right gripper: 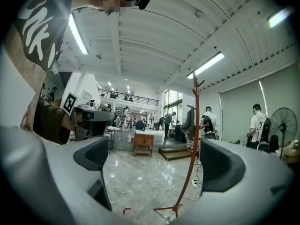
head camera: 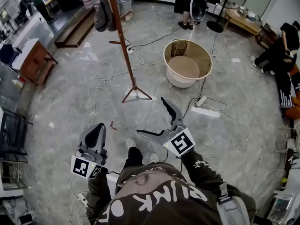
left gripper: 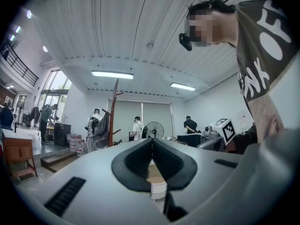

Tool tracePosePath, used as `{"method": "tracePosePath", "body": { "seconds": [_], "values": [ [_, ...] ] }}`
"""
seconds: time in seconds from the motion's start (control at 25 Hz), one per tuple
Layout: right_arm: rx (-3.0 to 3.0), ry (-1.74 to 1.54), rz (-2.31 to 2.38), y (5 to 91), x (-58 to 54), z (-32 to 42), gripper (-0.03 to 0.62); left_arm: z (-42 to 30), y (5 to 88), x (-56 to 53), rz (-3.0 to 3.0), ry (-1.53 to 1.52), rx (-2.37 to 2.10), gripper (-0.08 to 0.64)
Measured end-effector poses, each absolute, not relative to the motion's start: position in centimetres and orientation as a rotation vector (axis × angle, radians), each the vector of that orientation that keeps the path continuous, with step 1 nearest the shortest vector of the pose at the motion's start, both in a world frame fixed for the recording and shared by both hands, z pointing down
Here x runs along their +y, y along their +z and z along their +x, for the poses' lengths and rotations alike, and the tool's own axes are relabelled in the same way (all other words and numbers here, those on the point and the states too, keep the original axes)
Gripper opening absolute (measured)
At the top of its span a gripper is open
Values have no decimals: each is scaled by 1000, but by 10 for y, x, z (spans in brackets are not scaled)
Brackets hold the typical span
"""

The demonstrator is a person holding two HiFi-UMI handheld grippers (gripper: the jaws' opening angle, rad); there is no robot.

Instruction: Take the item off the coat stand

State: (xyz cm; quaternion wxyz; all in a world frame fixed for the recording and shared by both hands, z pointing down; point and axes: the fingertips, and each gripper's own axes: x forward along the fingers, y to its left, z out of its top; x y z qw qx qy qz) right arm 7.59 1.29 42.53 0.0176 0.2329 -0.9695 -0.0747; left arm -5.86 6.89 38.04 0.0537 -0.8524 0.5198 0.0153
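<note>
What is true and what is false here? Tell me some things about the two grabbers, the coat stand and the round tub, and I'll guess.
1. The right gripper is open, with nothing between its jaws. True.
2. The left gripper is wide open too. False: its jaws are closed together, with nothing held between them.
3. A dark item hangs near the top of the coat stand. True.
4. The coat stand is lying flat on the floor. False: it stands upright on its feet.
5. The round tub sits on the floor to one side of the coat stand, not touching it. True.
</note>
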Motion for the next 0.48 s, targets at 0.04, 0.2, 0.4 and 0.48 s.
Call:
{"method": "tracePosePath", "body": {
  "seconds": [0.04,0.2,0.4,0.48],
  "values": [
    [-3008,-234,724,427,10,74,595,-60,382,66,-2594,48,1578,5],
    [-2992,-238,738,432,-5,63,595,-74,391,49,-2604,77,1579,5],
    [-2942,-262,765,431,-40,39,595,-102,392,12,-2614,153,1547,5],
    [-2931,-263,777,428,-55,24,595,-118,393,-2,-2622,164,1547,5]
  ]
}}
